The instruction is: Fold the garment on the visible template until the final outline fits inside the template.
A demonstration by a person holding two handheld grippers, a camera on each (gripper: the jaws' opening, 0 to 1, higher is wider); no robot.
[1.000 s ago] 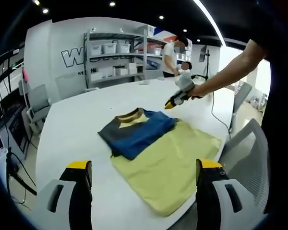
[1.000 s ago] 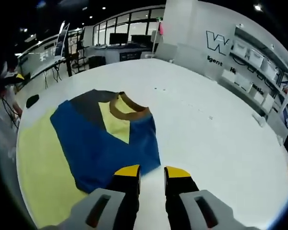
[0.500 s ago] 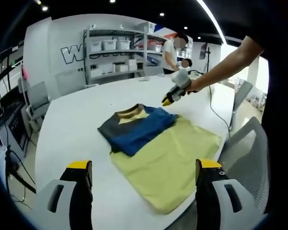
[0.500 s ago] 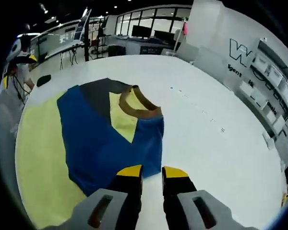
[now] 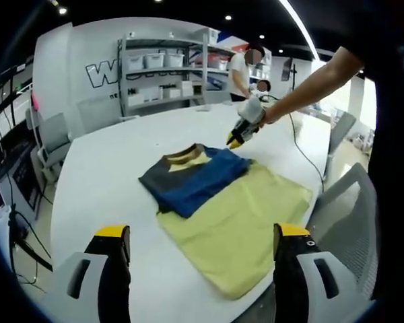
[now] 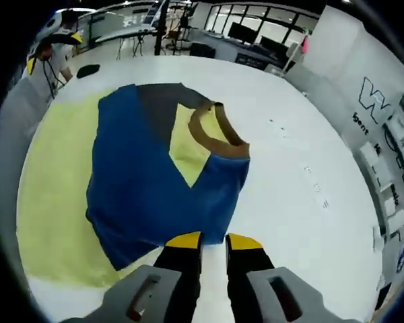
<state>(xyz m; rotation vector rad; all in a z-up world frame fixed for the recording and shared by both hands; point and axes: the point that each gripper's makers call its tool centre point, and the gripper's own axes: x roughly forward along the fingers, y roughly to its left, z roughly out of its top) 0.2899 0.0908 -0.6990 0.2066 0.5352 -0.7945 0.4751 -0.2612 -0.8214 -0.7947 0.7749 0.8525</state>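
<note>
Folded blue garment (image 5: 194,180) on the white desk (image 5: 108,168), overlapping the yellow template's (image 5: 246,222) far corner and partly overhanging it; right gripper (image 6: 213,239), jaws nearly closed and empty, hovers by its hem, left gripper (image 5: 196,235) wide open, clear.

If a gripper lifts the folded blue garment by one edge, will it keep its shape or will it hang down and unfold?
The folded blue garment is probably floppy: it lies flat in soft layers on the yellow template, so a lifted edge would likely droop and the fold may open. It looks light, being thin cloth. Pushed, it would likely wrinkle or drag the template rather than slide as one piece.
</note>
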